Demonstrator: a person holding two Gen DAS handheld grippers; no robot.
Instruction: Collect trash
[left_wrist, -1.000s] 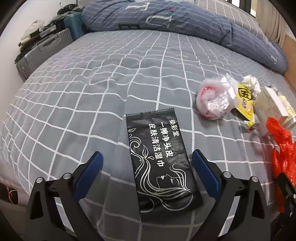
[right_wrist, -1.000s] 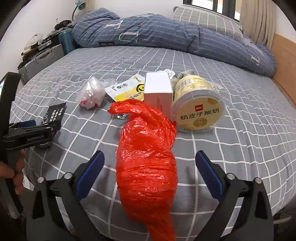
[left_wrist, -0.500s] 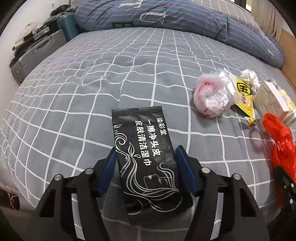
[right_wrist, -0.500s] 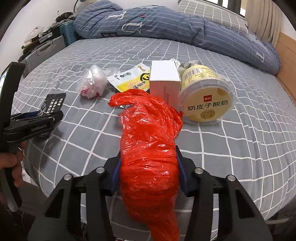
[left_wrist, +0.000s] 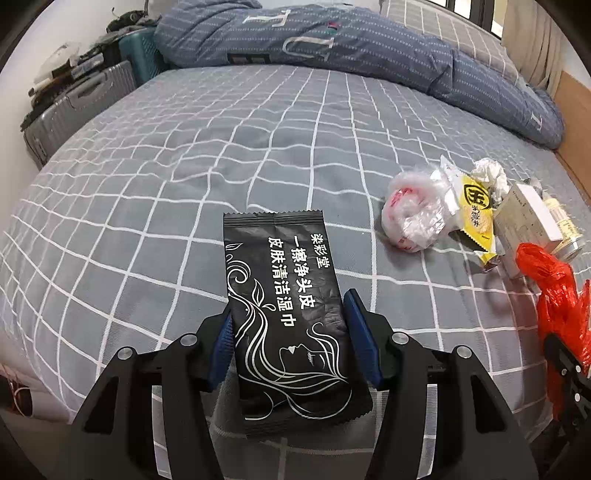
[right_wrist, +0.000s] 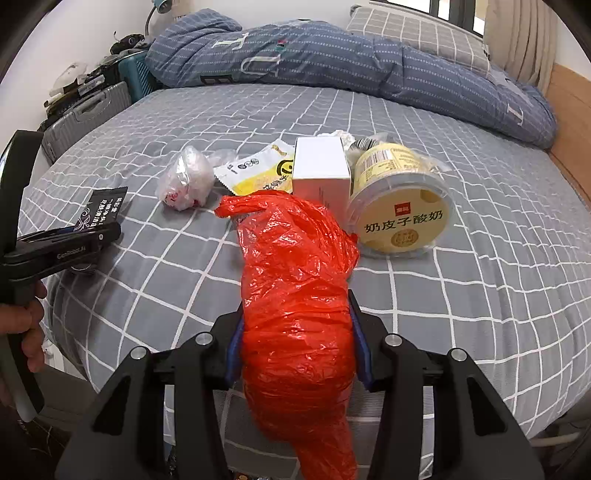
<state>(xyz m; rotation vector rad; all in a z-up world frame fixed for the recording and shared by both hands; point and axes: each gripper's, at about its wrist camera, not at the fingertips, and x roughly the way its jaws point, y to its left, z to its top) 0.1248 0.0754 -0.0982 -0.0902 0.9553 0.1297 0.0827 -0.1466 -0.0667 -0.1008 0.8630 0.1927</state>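
Observation:
A black wet-wipe packet (left_wrist: 284, 295) lies flat on the grey checked bed (left_wrist: 221, 155), near its front edge. My left gripper (left_wrist: 290, 314) is closing on it, and the blue pads (left_wrist: 360, 332) press on both long edges. A crumpled red plastic bag (right_wrist: 295, 277) lies lengthwise between the fingers of my right gripper (right_wrist: 295, 325), which squeeze its sides. In the right wrist view the left gripper (right_wrist: 74, 240) shows at the far left over the packet (right_wrist: 101, 206), held by a hand (right_wrist: 26, 332). The red bag (left_wrist: 557, 295) also shows in the left wrist view.
Behind the red bag lie a crumpled clear bag (right_wrist: 186, 181), a yellow snack wrapper (right_wrist: 258, 173), a white box (right_wrist: 321, 170) and a yellow yoghurt tub (right_wrist: 400, 218). A blue quilt (right_wrist: 332, 62) runs along the far side. Suitcases (right_wrist: 85, 114) stand to the left, a wooden headboard (right_wrist: 569, 110) to the right.
Both grippers went from wide open to closed: the left onto the black packet, the right onto the red bag. Neither hand has shifted much.

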